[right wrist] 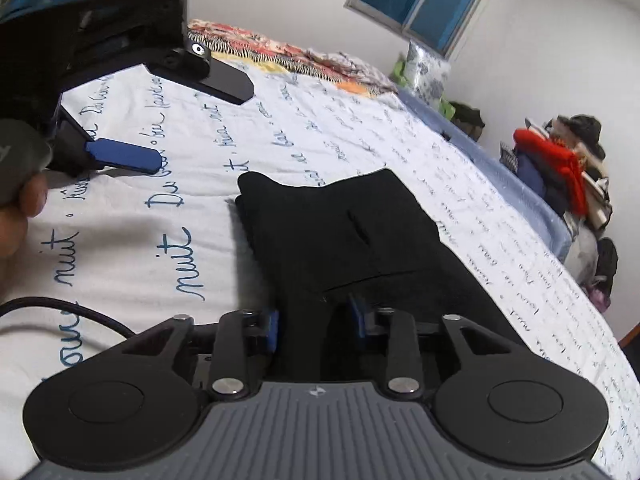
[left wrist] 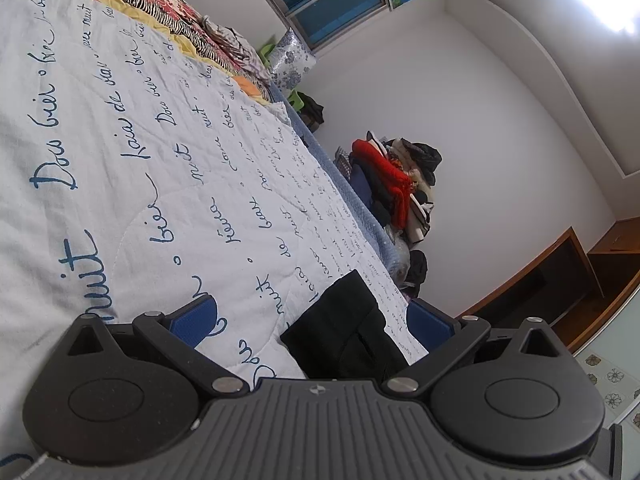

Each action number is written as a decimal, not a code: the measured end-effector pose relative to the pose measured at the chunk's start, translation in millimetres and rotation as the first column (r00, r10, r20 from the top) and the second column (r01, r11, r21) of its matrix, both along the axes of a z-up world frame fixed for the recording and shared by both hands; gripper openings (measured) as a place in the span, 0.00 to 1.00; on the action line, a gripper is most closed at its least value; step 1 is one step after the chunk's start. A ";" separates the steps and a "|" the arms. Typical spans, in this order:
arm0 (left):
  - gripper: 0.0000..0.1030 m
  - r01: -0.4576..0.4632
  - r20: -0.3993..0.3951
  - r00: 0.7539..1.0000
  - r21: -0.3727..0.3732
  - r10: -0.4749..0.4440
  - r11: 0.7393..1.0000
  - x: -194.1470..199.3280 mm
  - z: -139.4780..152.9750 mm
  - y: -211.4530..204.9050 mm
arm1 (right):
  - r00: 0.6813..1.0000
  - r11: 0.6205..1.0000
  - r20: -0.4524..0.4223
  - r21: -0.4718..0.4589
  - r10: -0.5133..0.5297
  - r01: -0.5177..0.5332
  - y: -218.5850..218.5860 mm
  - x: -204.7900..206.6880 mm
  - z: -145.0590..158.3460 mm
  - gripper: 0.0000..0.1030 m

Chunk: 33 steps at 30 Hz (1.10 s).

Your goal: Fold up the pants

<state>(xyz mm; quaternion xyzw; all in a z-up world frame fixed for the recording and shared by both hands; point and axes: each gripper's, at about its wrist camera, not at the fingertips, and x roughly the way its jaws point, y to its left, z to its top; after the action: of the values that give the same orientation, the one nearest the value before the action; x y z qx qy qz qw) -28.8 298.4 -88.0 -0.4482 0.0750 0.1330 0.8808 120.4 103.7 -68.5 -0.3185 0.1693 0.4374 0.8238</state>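
The near end of the black pants (right wrist: 352, 236) is being hidden under the right gripper (right wrist: 316, 326), so the hem or waistband there cannot be made out; in the right wrist view the blue pads (right wrist: 273, 330) are being pressed against a bunched ridge of the dark fabric, and the cloth is being pinched between them. The pants are being seen lying folded on the white script-printed quilt (right wrist: 320, 128), their long axis running from about 6 o'clock toward 1 o'clock, the far edge pointing toward the window (right wrist: 420, 4). Seams and a small slit are barely being distinguished in the black cloth. In the left wrist view only a corner of the pants (left wrist: 340, 324) is being shown, cut off by the left gripper (left wrist: 312, 316), whose pads are being held spread wide with nothing clamped. At 10 o'clock in the right wrist view that left gripper (right wrist: 168, 116) is being seen hovering over the quilt, partly cropped, with a thumb (right wrist: 24, 200) at the frame edge.
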 end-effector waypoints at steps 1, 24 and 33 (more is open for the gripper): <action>0.99 0.000 0.000 1.000 0.000 0.000 1.000 0.0 0.1 0.0 | 1.000 1.000 -0.007 0.004 -0.004 0.004 -1.2 -0.7 -0.5 0.28; 0.99 0.339 -0.153 0.914 -0.226 -0.377 0.913 113.0 12.2 -4.0 | 0.844 0.813 -0.535 0.503 0.028 0.292 -84.9 59.1 2.9 0.23; 0.34 0.269 -0.412 0.867 -0.088 -0.281 0.959 160.7 18.4 4.3 | 0.828 0.838 -0.558 0.475 0.050 0.269 -82.3 58.9 2.0 0.50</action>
<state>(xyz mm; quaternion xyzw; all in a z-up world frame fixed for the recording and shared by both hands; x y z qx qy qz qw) 131.9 302.6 -69.6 -0.4059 0.3278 0.0987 0.8474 179.2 21.4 -66.5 0.0734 0.2885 0.4893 0.8197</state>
